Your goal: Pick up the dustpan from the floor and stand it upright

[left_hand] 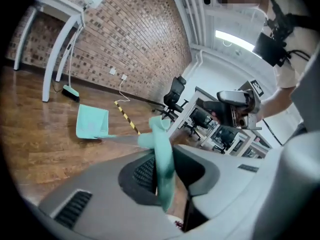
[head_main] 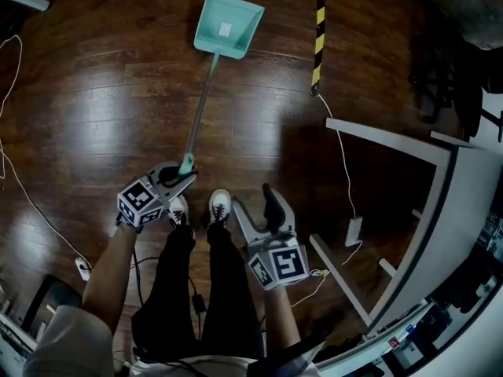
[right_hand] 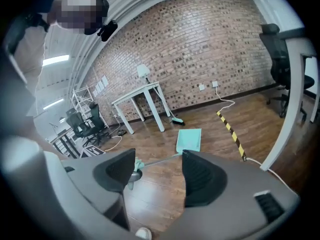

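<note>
While my left gripper [head_main: 182, 177] is clenched on the teal grip [left_hand: 162, 156] at the top end of the dustpan [head_main: 228, 26], the grip stands between its two jaws and the pads press against it. From there the thin grey handle [head_main: 200, 100] slants down and away from me to the teal pan, which sits low on the dark wooden floor [head_main: 102, 93], well ahead of my white shoes [head_main: 220, 204]. Its open mouth faces away from me. I cannot tell whether the pan's whole underside lies flat on the boards.

My right gripper [head_main: 253, 203] hangs beside the left one, just right of my feet, with its jaws spread apart and nothing between them. It points toward the pan. A yellow-and-black striped tape [head_main: 319, 30] runs along the floor to the right of the pan, and a white table frame [head_main: 409, 144] stands further right, near my right gripper.
</note>
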Tool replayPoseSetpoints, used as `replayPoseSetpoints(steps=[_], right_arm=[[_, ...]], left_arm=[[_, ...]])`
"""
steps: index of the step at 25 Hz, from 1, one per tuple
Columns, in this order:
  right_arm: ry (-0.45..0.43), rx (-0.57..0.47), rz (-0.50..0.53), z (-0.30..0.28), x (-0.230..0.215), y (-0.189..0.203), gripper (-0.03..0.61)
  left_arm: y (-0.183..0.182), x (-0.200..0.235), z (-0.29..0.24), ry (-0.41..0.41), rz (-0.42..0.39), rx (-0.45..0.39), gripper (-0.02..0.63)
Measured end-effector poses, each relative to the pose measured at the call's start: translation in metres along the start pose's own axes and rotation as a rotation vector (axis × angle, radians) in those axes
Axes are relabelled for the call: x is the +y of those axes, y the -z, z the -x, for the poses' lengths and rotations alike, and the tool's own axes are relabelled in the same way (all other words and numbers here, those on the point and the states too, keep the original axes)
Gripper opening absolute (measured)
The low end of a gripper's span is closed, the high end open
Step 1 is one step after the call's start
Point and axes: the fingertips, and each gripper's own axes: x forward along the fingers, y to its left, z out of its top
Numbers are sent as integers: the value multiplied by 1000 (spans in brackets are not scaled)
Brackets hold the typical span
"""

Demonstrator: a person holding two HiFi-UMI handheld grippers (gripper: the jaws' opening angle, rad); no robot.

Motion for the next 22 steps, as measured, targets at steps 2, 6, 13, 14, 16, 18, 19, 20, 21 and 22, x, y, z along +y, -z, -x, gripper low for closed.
replayPoseSetpoints(steps=[2,6,13,14,16,18,19,20,21,22], right_arm=[[18,-39,8,15,3,-39,299],[2,-99,59,28,2,-115,299],[-85,-148,73,2,-35,-209,299],[-92,-152,61,-2,-43,-220,299],[-95,-163,35,-11,-58,-241,287],[-95,-170,23,-19,-69,-259,287],[-96,-169,28,-23,-72,-265,287],[-94,-162,38,-27,-74,-271,287],[-90,-150,49,-32,-77,-275,287],[-83,-138,60,-37,-80,-279,284]], left_arm=[[-31,-10,4,4,18,-6,87],[-92,-25,5,9,91,-28,91],[-192,-16,-23,-44,295,-103,97],[-207,-11,-28,-54,339,-118,97],[-237,1,-38,-80,423,-140,97],[-260,17,-47,-107,469,-137,98],[-269,26,-49,-124,482,-128,100],[-278,34,-49,-141,496,-120,100],[-286,42,-49,-152,506,-119,100],[-293,48,-49,-153,504,-129,104]])
